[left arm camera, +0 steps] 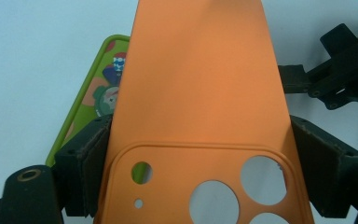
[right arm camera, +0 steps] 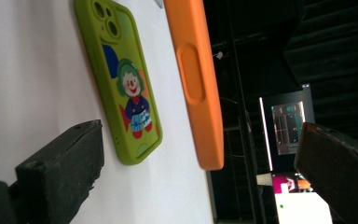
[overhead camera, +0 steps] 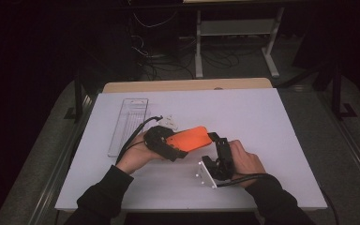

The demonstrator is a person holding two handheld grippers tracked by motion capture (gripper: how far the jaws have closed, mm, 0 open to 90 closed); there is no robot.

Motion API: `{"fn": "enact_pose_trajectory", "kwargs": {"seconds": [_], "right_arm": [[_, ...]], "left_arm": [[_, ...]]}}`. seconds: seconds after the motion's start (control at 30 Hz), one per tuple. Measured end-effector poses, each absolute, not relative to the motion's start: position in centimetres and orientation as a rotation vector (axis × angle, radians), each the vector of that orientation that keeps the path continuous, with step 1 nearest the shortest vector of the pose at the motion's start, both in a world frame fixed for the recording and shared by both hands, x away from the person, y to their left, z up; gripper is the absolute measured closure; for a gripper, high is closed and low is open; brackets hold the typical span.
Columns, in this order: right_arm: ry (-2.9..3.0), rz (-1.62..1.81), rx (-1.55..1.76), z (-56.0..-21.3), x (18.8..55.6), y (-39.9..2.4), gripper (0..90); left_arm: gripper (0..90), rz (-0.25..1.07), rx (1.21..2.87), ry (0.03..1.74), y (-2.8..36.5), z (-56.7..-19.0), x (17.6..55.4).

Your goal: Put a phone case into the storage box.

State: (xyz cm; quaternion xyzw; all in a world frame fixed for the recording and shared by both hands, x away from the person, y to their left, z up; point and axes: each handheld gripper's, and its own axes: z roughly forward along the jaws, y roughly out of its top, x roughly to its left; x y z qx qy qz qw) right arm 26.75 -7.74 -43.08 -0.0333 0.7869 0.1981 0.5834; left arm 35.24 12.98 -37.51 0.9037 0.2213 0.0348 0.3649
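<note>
Green case (right arm camera: 126, 88) lies close under the raised orange case (right arm camera: 198, 79).

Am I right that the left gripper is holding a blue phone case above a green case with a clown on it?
Not quite: the case in the left gripper is orange, not blue. The left gripper view shows the orange case between its jaws, with the green clown case lying on the white table beneath.

The person wears dark long sleeves (overhead camera: 104, 194), and each hand carries a black two-jaw gripper, the left gripper (overhead camera: 161, 140) trailing a black cable (overhead camera: 138, 129), the right gripper (overhead camera: 219, 157) bearing a pale screwed plate (overhead camera: 206, 174), blocky scuffed pads (right arm camera: 60, 172)
</note>
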Motion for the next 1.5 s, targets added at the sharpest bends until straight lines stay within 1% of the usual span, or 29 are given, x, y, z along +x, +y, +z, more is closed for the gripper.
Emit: {"fn": "enact_pose_trajectory", "kwargs": {"seconds": [0.17,0.3,0.37,0.53,0.67,0.87,0.97,1.23,1.5], "right_arm": [[1.823,0.451,-0.123,-42.9,27.4,-7.0,0.7],[1.811,0.461,-0.136,-43.0,27.5,-6.4,3.4],[1.813,0.441,-0.134,-43.0,27.5,-6.2,7.5],[1.794,0.417,-0.159,-43.0,27.2,-5.7,14.6],[1.76,0.411,-0.189,-43.1,27.1,-5.4,28.2],[1.758,0.407,-0.218,-43.3,27.0,-5.3,42.3],[1.761,0.4,-0.231,-43.3,27.0,-5.3,46.5],[1.8,0.381,-0.243,-43.4,26.9,-5.2,61.1],[1.791,0.377,-0.269,-43.5,26.6,-5.1,70.7]], "left_arm": [[15.1,0.087,2.317,0.578,12.9,-37.6,35.2],[15.2,0.085,2.316,0.579,12.9,-37.6,35.2],[15.1,0.086,2.318,0.576,12.9,-37.6,35.2],[15.2,0.091,2.335,0.556,13.0,-37.5,35.2],[15.1,0.087,2.321,0.572,12.8,-37.6,35.1],[15.1,0.092,2.337,0.554,12.9,-37.6,35.2],[15.1,0.085,2.342,0.549,12.9,-37.6,35.1],[15.2,0.098,2.348,0.543,12.8,-37.6,35.1],[15.1,0.096,2.348,0.548,12.8,-37.7,35.1]]}}
